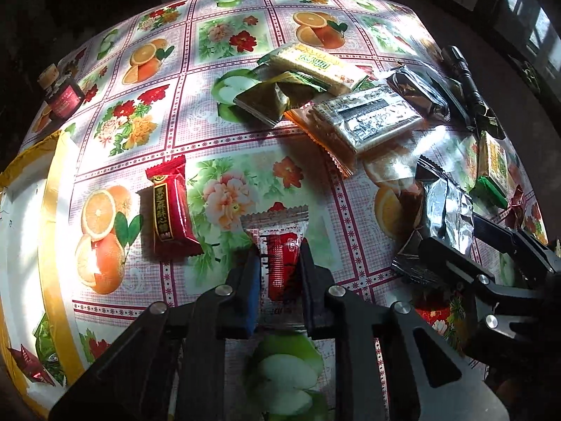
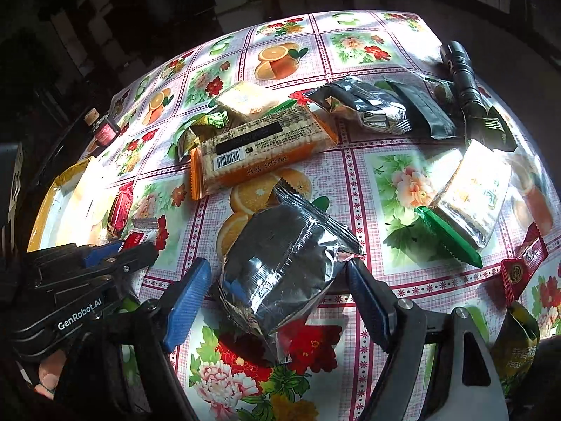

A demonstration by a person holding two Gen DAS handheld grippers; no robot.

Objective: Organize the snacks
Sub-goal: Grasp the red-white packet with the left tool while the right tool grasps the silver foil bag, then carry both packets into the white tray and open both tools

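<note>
My left gripper is shut on a small red-and-white snack sachet that lies on the flowered tablecloth. In the right wrist view the same gripper shows at the left edge with the sachet in it. My right gripper stands open astride a crumpled silver foil packet, its blue pads beside the packet and not pressing on it. From the left wrist view, the right gripper and the foil packet sit at the right edge.
A white tray with a yellow rim lies at the left, with a couple of snacks in its near corner. A red snack bar, an orange cracker pack, a green-edged cracker pack, a flashlight and a small jar lie about.
</note>
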